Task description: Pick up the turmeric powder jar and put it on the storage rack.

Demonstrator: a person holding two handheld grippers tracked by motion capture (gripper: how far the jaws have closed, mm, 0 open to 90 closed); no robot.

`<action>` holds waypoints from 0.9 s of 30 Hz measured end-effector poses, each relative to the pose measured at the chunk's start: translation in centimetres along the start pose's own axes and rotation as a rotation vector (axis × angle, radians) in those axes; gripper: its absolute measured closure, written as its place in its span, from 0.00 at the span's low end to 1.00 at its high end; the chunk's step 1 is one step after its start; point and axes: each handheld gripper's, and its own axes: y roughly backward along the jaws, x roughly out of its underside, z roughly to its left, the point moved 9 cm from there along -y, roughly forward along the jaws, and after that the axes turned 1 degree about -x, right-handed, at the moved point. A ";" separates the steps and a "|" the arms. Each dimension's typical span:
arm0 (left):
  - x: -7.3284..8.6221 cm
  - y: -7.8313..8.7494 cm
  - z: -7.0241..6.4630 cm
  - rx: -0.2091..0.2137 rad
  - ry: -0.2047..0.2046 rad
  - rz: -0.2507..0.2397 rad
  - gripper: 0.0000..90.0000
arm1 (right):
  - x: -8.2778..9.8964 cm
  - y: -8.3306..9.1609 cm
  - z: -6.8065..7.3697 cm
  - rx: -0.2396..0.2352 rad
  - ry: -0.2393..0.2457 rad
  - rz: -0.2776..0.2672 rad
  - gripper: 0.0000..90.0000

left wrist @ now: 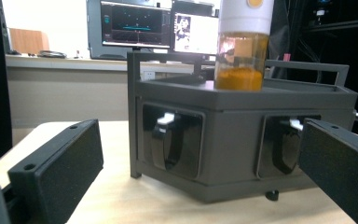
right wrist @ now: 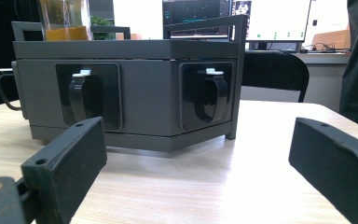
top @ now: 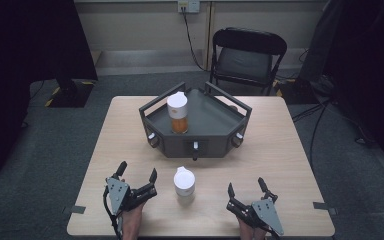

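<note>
I look down on a pale wooden bench [top: 130,145] that takes up the middle of the high view, with a black folding chair [top: 247,55] behind it at the top.

Largest on the bench is a dark grey, angled rack [top: 215,127] just above centre. Its raised rails seem there to keep things from sliding off, and its front faces carry latches [left wrist: 168,140], seen close up in both gripper views.

A jar [top: 178,114] with a white cap and orange contents stands upright on the left part of the rack top. In the left gripper view it rises at the upper right [left wrist: 241,46].

A second jar [top: 184,181], also white-capped, stands upright on the bare bench in the lower middle, between my two tools and touching neither. I judge it is placed there so either tool can reach it and lift it to the rack.

My left tool [top: 138,173] rests at the lower left, jaws spread wide and holding nothing. My right tool [top: 246,187] rests at the lower right, jaws likewise apart and free. Both point forward toward the rack, poised rather than gripping.
</note>
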 end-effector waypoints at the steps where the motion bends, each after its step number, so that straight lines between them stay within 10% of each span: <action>1: 0.3 0.1 0.0 -0.007 0.006 0.001 0.00 | 0.0 0.0 0.0 0.000 0.000 0.000 0.03; 27: 3.2 0.0 -0.7 -0.041 -0.067 0.047 0.00 | 0.0 0.0 0.0 -0.004 0.000 0.000 0.03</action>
